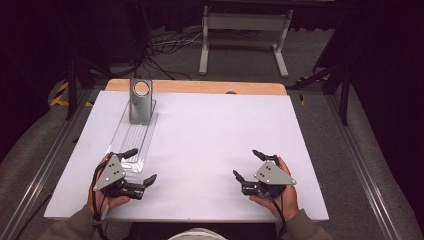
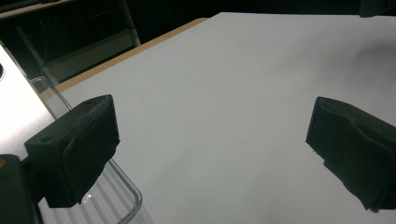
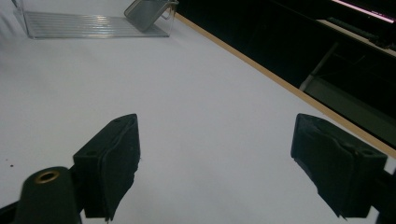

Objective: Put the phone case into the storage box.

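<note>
Grippers at rest, work apparently not begun. Left gripper (image 1: 141, 165) hovers, jaws wide and empty, beside the near end of the clear tray (image 1: 134, 135), which carries an upright grey metal stand (image 1: 140, 101). Right gripper (image 1: 246, 164), likewise wide and empty, sits well apart. No legible writing appears.

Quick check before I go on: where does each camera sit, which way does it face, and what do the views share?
High view: above the person's side, facing forward and down on the white table; both hands, left gripper and right gripper show.
Left gripper view: rides the left gripper, faces across the table; open jaws beside the clear tray.
Right gripper view: rides the right gripper, open jaws towards the tray's far end.
Shared: tray and metal stand.
</note>
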